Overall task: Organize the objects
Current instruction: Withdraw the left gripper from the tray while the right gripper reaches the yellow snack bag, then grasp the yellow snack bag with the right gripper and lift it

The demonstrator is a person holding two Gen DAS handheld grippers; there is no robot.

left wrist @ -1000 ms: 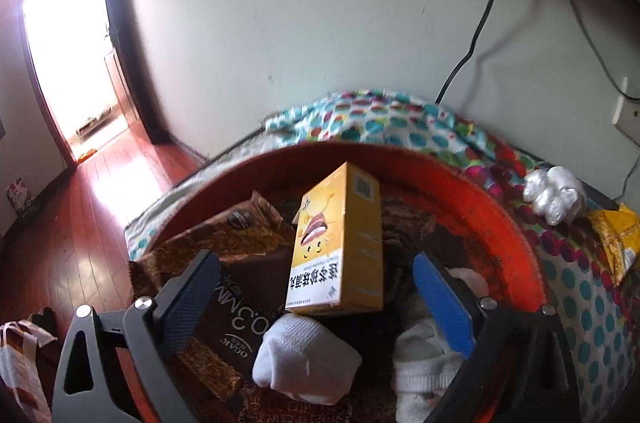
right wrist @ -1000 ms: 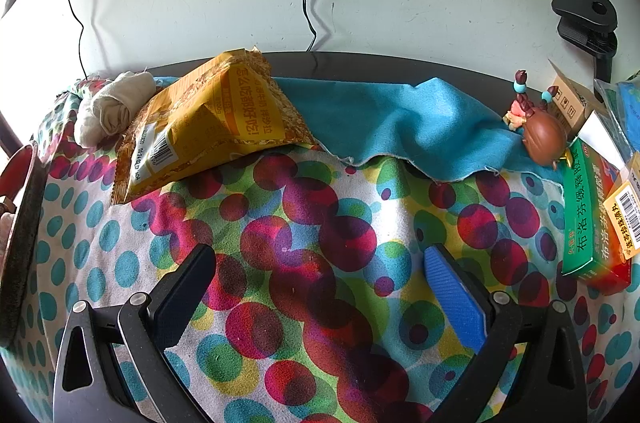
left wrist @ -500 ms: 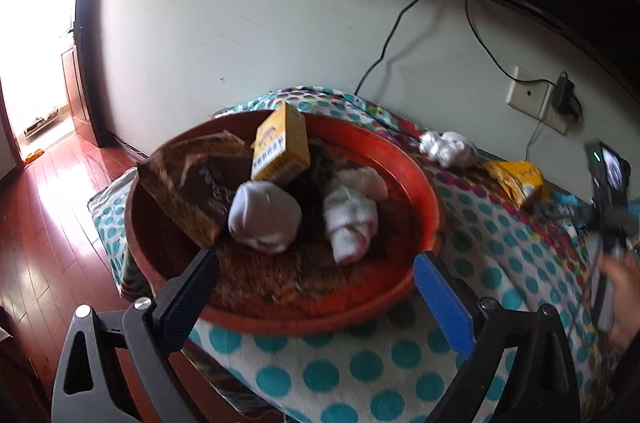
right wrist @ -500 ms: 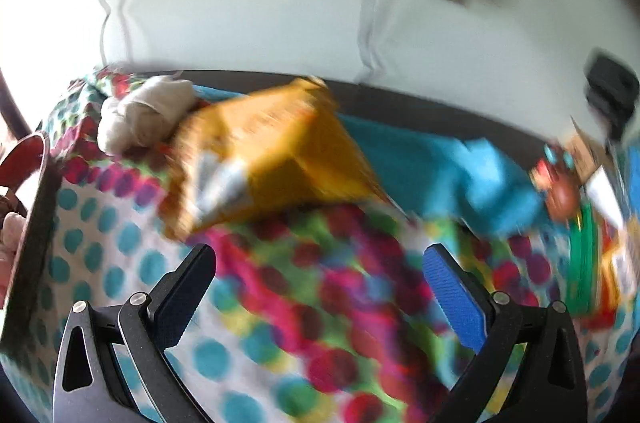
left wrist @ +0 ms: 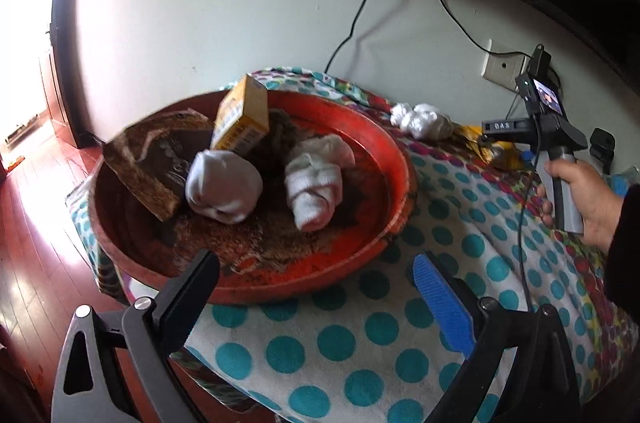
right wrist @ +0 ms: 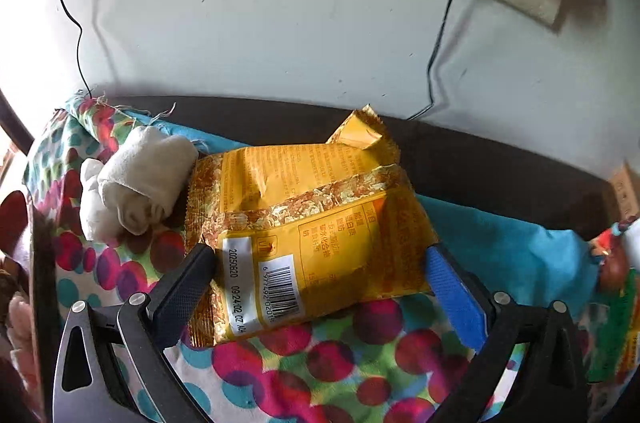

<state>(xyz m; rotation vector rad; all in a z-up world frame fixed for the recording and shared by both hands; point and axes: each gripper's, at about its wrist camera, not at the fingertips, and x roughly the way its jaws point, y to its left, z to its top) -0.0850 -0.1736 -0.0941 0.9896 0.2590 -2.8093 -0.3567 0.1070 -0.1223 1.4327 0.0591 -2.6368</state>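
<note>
Right wrist view shows the right gripper [right wrist: 320,283] spread wide around the yellow snack bag [right wrist: 304,235], while the left gripper [left wrist: 316,287] hangs wide and empty near the red basin [left wrist: 396,159].

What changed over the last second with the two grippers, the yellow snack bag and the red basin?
The left gripper pulled back from over the red basin, open and empty. The right gripper advanced to the yellow snack bag; its open fingers now bracket the bag, not yet closed. The basin's contents, the bag and the rolled white sock beside it stayed put.

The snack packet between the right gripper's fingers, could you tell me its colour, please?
Golden yellow, with a white barcode label; the snack packet shows best in the right wrist view.
</note>
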